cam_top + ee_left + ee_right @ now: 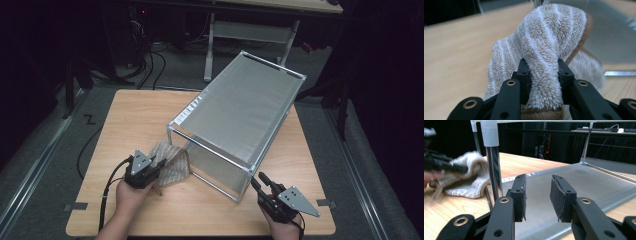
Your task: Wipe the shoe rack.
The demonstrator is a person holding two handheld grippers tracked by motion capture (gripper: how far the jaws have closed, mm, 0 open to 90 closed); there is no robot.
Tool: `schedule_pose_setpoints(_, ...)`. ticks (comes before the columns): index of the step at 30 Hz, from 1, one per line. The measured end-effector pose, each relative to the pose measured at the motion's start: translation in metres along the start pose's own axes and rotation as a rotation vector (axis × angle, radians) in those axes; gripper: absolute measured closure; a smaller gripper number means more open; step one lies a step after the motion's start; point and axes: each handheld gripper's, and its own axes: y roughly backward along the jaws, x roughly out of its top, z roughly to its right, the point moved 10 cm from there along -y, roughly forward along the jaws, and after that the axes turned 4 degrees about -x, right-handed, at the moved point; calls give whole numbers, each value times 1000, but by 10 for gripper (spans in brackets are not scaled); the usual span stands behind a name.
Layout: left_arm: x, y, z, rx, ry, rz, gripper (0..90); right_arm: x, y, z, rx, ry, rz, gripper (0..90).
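1. Gripping a bunched fold of the striped towel point(544, 47), my left gripper point(156, 171) holds it raised above the wooden table point(135, 120), just beside the near corner of the metal-framed box point(235, 120).
2. My right gripper point(537, 195) waits with its jaws apart and nothing between them, pointing into the box's open end.

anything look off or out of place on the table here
The metal-framed rack sits askew, turned diagonally across the table. The striped towel is bunched rather than flat, pinched in the left gripper.
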Motion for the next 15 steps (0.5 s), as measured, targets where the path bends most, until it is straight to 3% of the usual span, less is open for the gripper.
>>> schedule_pose_setpoints(2,20,9,0,14,-10,65,701,0,0,0,0,1,0,656)
schedule_pose_setpoints(7,53,25,0,25,-13,166,701,0,0,0,-2,-2,2,656)
schedule_pose_setpoints(10,56,24,1,15,-17,159,701,0,0,0,-1,0,3,656)
schedule_pose_setpoints(15,35,9,1,1,7,98,700,0,0,0,1,3,3,656)
